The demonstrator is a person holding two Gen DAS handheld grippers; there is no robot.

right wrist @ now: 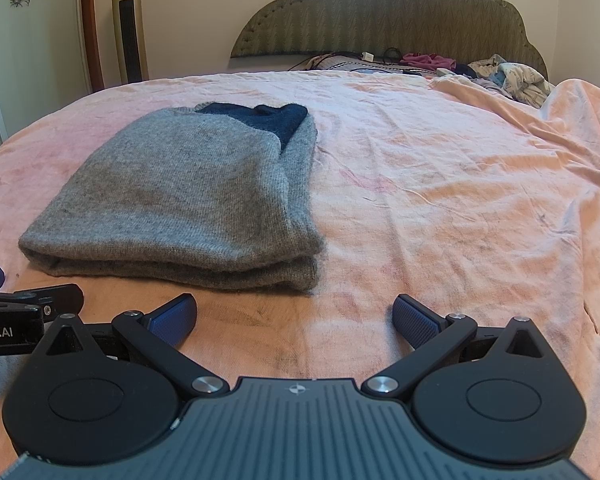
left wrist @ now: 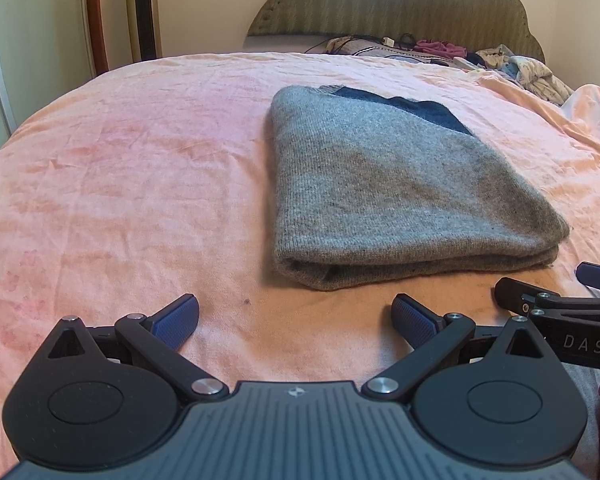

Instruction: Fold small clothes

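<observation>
— Both tools hang spread and empty: left tool [left wrist: 295, 316], right tool [right wrist: 295, 316], side by side over the bed's [right wrist: 440, 184] near edge.

— And the sweater [left wrist: 380, 184]?

— Folded on the bed just beyond them. Soft, thick knit, likely light and floppy; I'd pinch the doubled near edge at both corners, since layers may slide.

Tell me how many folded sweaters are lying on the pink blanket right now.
1. A grey sweater with a dark blue part at its far end lies folded mid-bed on the blanket, just ahead of both open grippers. The clothes pile by the headboard may hide more.
</observation>
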